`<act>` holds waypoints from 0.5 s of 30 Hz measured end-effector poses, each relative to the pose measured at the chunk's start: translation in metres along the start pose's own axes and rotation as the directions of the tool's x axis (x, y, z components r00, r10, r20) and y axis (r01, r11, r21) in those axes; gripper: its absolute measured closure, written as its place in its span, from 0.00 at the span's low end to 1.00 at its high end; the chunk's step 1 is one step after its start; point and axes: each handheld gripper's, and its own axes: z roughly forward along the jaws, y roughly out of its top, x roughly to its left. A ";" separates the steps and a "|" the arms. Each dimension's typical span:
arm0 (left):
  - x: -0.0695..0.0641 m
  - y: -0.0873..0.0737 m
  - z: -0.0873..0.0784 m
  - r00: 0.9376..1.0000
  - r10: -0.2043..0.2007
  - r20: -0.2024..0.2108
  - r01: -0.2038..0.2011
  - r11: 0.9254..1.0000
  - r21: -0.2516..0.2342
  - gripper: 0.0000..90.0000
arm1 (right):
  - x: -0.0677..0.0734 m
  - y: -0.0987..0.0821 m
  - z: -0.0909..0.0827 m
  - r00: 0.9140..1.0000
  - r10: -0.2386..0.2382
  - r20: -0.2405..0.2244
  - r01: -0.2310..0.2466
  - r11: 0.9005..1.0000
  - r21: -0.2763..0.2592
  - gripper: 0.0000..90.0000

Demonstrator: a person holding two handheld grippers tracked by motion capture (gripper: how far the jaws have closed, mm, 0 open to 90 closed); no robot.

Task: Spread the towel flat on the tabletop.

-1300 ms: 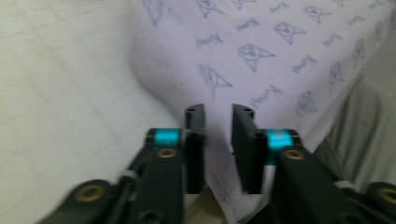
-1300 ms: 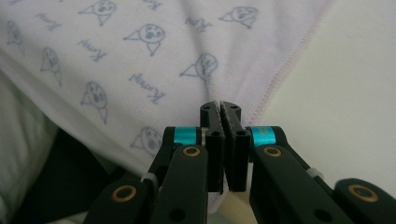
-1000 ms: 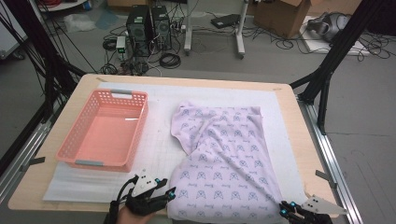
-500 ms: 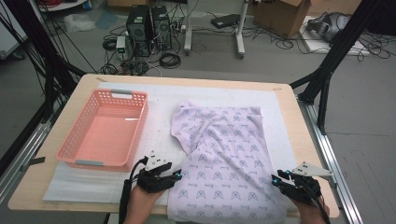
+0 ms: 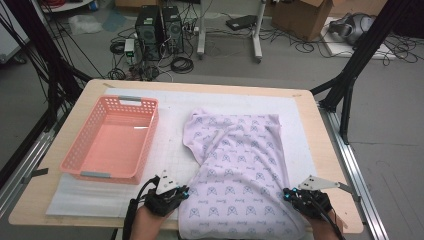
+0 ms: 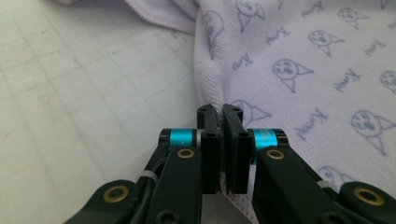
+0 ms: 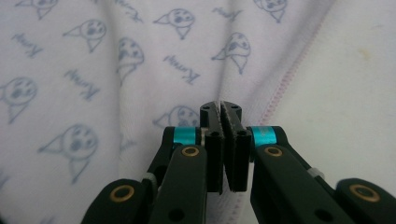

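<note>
A pale lilac cloth (image 5: 240, 160) printed with small grey faces lies spread on the white mat (image 5: 170, 145). My left gripper (image 5: 185, 193) is at the cloth's near left edge. In the left gripper view its jaws (image 6: 220, 112) have just closed and pinch the hemmed edge of the cloth (image 6: 303, 60). My right gripper (image 5: 287, 194) is at the near right edge. Its jaws (image 7: 221, 108) have also just closed, with a fold of the cloth (image 7: 93, 70) beside the hem between the pads.
A pink plastic basket (image 5: 150, 140) stands empty on the left of the mat. The wooden table's right edge (image 5: 330, 165) runs close past the right gripper. Black frame legs, cables and computer cases stand on the floor beyond.
The right gripper has slid left onto the cloth's right edge. The left gripper has settled at the left edge. Both pairs of jaws, open before, are now shut on the cloth.
</note>
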 end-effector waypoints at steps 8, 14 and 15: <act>0.004 -0.011 -0.029 1.000 -0.008 0.002 0.008 1.000 -0.016 0.95 | 0.023 -0.012 -0.010 0.997 -0.033 -0.068 0.032 0.999 -0.012 0.98; -0.003 -0.009 -0.020 0.998 -0.052 0.041 0.053 0.998 -0.038 0.77 | 0.010 -0.031 -0.027 0.999 0.016 -0.043 -0.017 1.000 -0.026 0.98; -0.003 -0.008 -0.019 0.997 -0.060 0.049 0.063 0.997 -0.046 0.72 | 0.008 -0.036 -0.030 0.999 0.018 -0.039 -0.019 0.999 -0.028 0.98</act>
